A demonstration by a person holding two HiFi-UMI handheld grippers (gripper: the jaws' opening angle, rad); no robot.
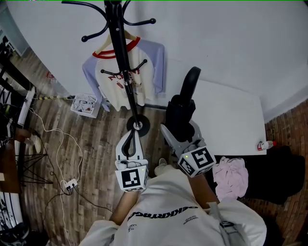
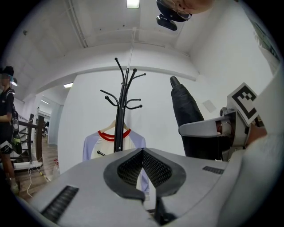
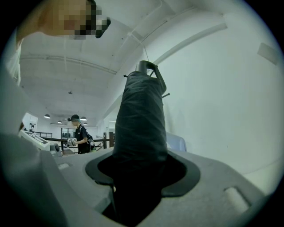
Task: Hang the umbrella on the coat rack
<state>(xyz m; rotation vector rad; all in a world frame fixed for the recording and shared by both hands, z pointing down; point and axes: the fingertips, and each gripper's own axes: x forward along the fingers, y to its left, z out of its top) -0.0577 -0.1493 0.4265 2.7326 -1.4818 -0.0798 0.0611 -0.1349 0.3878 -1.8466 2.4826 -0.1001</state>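
Our right gripper (image 1: 179, 130) clamps the upright umbrella (image 1: 184, 103) just right of the coat rack (image 1: 123, 62); our left gripper (image 1: 131, 142), nearer it, is closed and empty.

We stand before a plain white wall (image 1: 231, 43) on a floor (image 1: 91, 163) of dark wood planks. A white bench (image 1: 226, 120) sits against the wall to our right. A white cable runs across the planks to a power strip (image 1: 70, 184). Overhead, a ceiling light (image 2: 133, 3) glows.
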